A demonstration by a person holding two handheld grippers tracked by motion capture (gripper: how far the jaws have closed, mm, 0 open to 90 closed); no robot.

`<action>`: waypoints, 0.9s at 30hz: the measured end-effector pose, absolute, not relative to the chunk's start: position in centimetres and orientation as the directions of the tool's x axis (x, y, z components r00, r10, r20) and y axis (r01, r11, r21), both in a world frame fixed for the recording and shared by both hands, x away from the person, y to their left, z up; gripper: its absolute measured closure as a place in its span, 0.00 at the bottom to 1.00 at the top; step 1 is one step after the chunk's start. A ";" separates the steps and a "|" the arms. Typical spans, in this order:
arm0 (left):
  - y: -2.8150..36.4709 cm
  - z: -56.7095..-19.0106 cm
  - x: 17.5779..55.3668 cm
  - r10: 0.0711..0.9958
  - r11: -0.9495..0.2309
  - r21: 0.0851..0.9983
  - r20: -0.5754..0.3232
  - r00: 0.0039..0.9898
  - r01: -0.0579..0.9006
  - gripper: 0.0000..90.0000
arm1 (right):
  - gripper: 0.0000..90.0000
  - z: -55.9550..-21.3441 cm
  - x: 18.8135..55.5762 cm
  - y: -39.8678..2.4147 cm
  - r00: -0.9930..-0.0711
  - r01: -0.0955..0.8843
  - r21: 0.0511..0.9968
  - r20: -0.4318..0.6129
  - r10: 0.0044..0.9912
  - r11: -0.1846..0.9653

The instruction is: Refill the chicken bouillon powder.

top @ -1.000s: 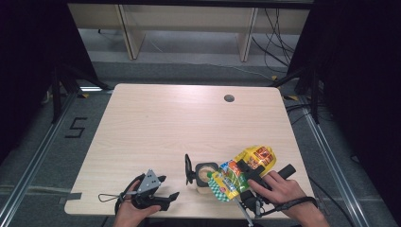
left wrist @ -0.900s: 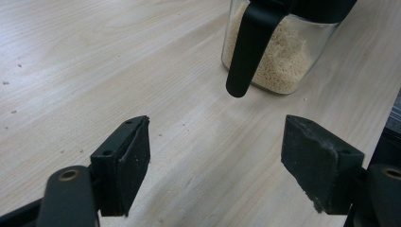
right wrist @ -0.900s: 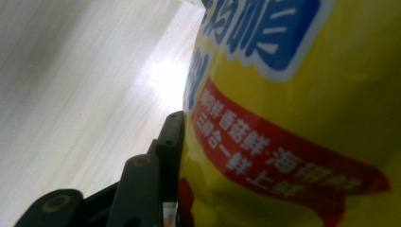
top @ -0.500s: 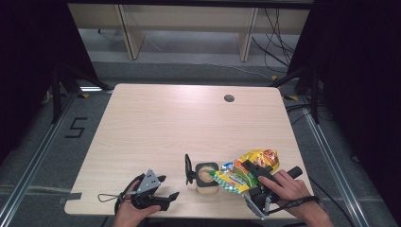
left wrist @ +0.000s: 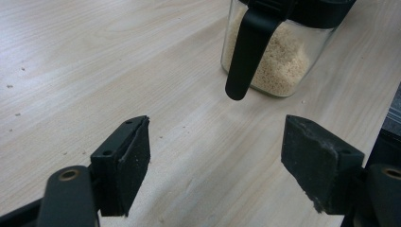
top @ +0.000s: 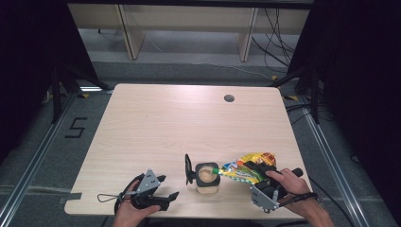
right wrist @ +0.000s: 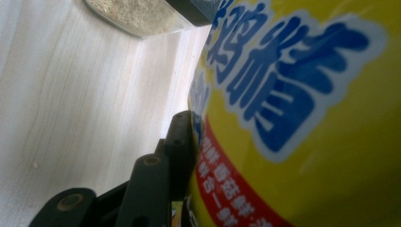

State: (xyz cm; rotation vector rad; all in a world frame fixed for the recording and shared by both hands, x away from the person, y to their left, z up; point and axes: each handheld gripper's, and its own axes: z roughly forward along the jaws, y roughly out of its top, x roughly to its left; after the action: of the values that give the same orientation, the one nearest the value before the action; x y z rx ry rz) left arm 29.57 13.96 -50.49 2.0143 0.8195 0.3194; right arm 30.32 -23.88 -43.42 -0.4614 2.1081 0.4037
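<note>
High view: the right gripper (top: 257, 174) grips a yellow pouch (top: 246, 168) at the table's (top: 189, 118) near right corner. The pouch lies tipped over, its green spout end at the rim of the open jar (top: 207, 178), which stands just left of the gripper. The jar's black lid (top: 188, 169) stands up on the jar's left side. The left gripper (top: 163, 191) rests near the front edge, left of the jar and apart from it, its jaws spread with nothing between them.

Left gripper view: both black pads (left wrist: 134, 163) stand wide apart over bare table. The jar (left wrist: 279, 56), holding pale granules, stands ahead and to the right, clear of the jaws. The black lid tab (left wrist: 246, 52) hangs down its front.

Right gripper view: the pouch (right wrist: 307, 118) sits against the jaw, one pad (right wrist: 182, 142) pressed to its printed face; the other jaw is hidden behind it. The jaws have just been closing on the pouch. The jar's base (right wrist: 142, 14) shows at the top, near the pouch's far end.
</note>
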 end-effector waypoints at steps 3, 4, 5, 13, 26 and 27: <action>13.9 -50.4 29.5 0.660 -0.366 0.830 -0.086 0.746 0.420 0.27 | 0.71 -43.7 30.4 -24.3 -0.540 -0.431 0.148 -0.833 -0.123 0.890; 14.0 -50.4 29.7 0.648 -0.391 0.829 -0.061 0.759 0.400 0.27 | 0.71 -43.4 30.7 -24.3 -0.516 -0.468 0.139 -0.845 -0.142 0.873; 13.9 -50.5 29.6 0.654 -0.367 0.837 -0.079 0.752 0.407 0.27 | 0.71 -43.4 30.7 -24.5 -0.531 -0.460 0.142 -0.835 -0.143 0.876; 13.9 -50.4 29.5 0.662 -0.365 0.827 -0.092 0.744 0.427 0.27 | 0.72 -43.7 31.6 -25.5 -0.595 -0.424 0.263 -0.802 -0.048 0.867; 14.0 -50.3 29.6 0.649 -0.385 0.829 -0.070 0.758 0.406 0.27 | 0.74 -44.9 34.1 -27.6 -0.727 -0.279 0.523 -0.663 0.179 0.805; 14.0 -50.3 29.6 0.650 -0.383 0.829 -0.071 0.757 0.407 0.27 | 0.74 -45.2 34.1 -27.9 -0.741 -0.227 0.558 -0.631 0.231 0.798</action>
State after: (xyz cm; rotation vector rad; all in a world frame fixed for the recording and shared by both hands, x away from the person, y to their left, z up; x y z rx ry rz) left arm 29.63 14.01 -50.32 2.0267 0.7948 0.3313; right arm 34.11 -27.90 -45.18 0.0024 2.2610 0.8193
